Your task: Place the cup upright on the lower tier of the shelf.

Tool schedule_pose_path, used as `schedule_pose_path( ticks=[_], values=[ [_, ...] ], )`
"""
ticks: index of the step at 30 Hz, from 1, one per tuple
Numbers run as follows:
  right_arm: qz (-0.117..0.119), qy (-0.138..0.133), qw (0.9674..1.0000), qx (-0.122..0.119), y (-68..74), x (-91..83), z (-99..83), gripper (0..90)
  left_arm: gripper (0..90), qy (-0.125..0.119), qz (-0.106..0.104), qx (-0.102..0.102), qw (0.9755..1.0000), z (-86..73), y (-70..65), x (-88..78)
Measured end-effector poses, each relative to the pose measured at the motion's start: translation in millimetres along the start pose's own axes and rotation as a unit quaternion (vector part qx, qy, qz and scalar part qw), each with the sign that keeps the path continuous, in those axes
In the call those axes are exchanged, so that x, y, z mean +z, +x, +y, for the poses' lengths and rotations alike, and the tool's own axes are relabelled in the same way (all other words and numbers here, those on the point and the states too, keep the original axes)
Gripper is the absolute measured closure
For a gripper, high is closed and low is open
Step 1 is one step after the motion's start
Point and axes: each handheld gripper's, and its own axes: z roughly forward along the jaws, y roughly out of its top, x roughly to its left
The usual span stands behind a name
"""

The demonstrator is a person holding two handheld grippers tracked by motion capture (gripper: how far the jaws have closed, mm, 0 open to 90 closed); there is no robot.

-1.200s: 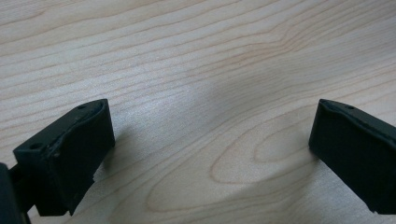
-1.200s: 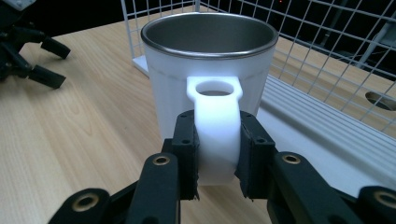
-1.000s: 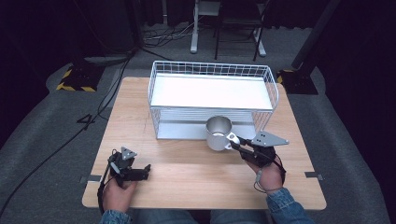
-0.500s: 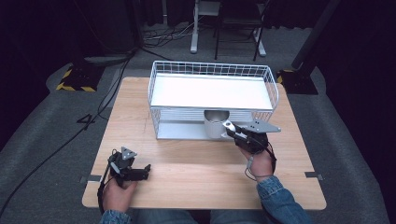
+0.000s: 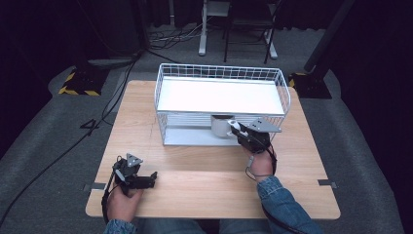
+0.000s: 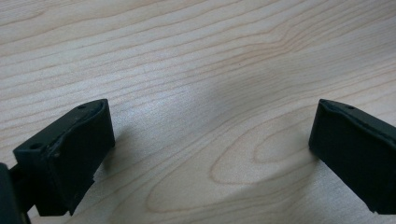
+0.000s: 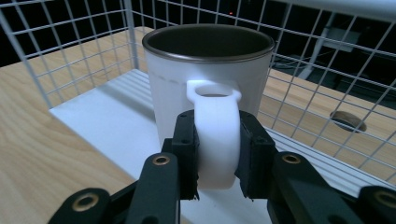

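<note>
The right gripper is pinching the white ceramic mug by its handle, placing it inside the white wire rack's lower tier; releasing it appears left, while the left gripper is resting spread on the light wooden table.

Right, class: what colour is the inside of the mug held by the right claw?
Dark brown inside; the mug is white outside. It shows best in the right gripper view.

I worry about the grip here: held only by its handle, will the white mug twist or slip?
The mug looks rigid and glossy, so it may slip. The right gripper pinches only the handle, so the body's weight could tilt it forward. It probably breaks if dropped.
</note>
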Motion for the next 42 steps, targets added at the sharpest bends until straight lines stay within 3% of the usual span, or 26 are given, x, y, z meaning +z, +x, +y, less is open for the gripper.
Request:
schedule_pose_path(
  ticks=[5,12,42],
  values=[
    [-0.017,-0.004,0.9998,0.008,-1.3,11.3,-4.1,71.8,0.4,0.0,0.0,0.0,1.0,0.0,0.0,0.0],
    [-0.02,-0.002,0.9997,0.011,0.3,18.9,-8.5,71.8,0.4,0.0,0.0,0.0,1.0,0.0,-0.1,-0.1],
    [0.003,0.03,0.999,0.034,-3.3,26.0,-23.6,67.5,0.5,0.0,0.0,0.0,1.0,0.0,0.0,0.0]
  ],
)
